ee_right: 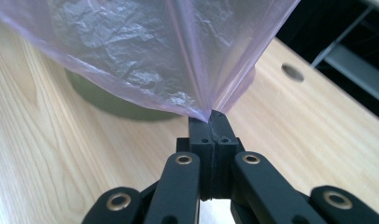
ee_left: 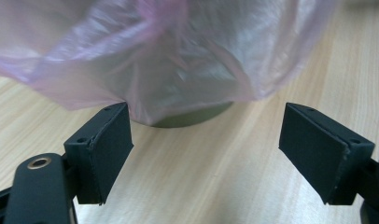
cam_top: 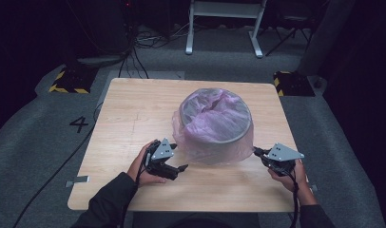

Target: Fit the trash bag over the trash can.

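While the bin (cam_top: 216, 124) sits centre-right on the table (cam_top: 129, 114), a pink bag (cam_top: 211, 118) lines it and drapes down its outside. Right gripper (cam_top: 258, 152), near-right of the bin, has its jaws pressed together, pinching the bag's lower edge (ee_right: 204, 109). Left gripper (cam_top: 180, 167), near-left of the bin, has its jaws spread wide, empty, just short of the bag hem (ee_left: 145, 100).

bin (cam_top: 218, 142) sides veiled by pink bag (cam_top: 215, 118), contents hidden

Left gripper (ee_left: 206, 154) agape, right gripper (ee_right: 211, 122) pinched.
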Action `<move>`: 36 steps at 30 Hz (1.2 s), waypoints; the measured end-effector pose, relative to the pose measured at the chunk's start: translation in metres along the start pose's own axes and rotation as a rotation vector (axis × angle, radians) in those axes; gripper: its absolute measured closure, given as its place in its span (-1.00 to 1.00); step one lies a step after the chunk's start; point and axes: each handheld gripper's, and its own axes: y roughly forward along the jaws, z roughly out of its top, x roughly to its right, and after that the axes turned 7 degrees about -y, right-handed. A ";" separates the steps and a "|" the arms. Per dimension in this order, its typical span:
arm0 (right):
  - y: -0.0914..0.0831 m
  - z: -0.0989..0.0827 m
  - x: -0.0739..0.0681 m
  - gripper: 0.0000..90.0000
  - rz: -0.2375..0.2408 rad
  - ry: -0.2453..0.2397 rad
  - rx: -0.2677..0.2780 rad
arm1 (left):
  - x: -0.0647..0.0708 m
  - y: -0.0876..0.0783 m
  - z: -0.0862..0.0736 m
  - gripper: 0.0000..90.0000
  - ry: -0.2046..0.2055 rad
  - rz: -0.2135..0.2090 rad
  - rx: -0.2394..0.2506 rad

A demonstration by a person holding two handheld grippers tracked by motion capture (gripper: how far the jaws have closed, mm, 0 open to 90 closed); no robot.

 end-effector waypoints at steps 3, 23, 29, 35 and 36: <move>0.004 -0.005 0.000 1.00 0.015 0.010 -0.028 | 0.008 0.008 0.001 -0.16 0.041 0.042 -0.017; 0.037 -0.036 0.017 1.00 0.052 0.168 -0.120 | -0.006 0.035 -0.013 0.95 0.041 -0.010 -0.093; 0.035 -0.041 0.019 0.85 0.082 0.198 -0.128 | -0.009 0.021 -0.018 0.36 0.017 -0.004 -0.081; 0.034 -0.045 0.019 0.13 0.128 0.218 -0.168 | -0.014 0.010 -0.028 -0.42 -0.044 0.027 -0.135; 0.033 -0.046 0.019 0.00 0.136 0.224 -0.168 | -0.015 0.007 -0.031 -0.52 -0.047 0.050 -0.135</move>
